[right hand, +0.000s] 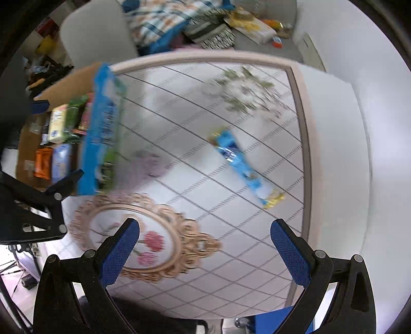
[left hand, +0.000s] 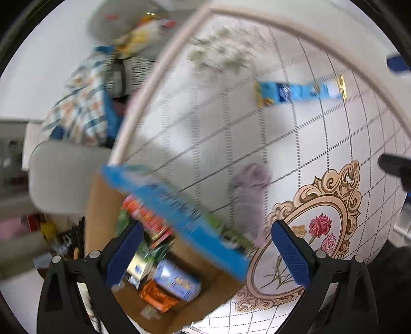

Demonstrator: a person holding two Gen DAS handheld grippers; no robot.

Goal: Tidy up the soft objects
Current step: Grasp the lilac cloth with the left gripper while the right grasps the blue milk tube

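White table (right hand: 334, 154) with beige trim, covered by grid-pattern cloth (right hand: 231, 231) with a gold floral medallion (right hand: 154, 246). Grey sofa (right hand: 97, 30) behind it, checked blanket (right hand: 159, 23) heaped on the seat. Pale floor (left hand: 15, 290), cluttered at one side. Both views motion-blurred.

No writing can be read in either view. The large blue packet (left hand: 177, 208) at the counter's edge over the cardboard box (left hand: 102, 205) carries dark print, but motion blur smears it. The long blue wrapper (right hand: 242, 164) lying on the counter cloth shows a dark blue patch with no legible letters. The packets in the box are too blurred to read.
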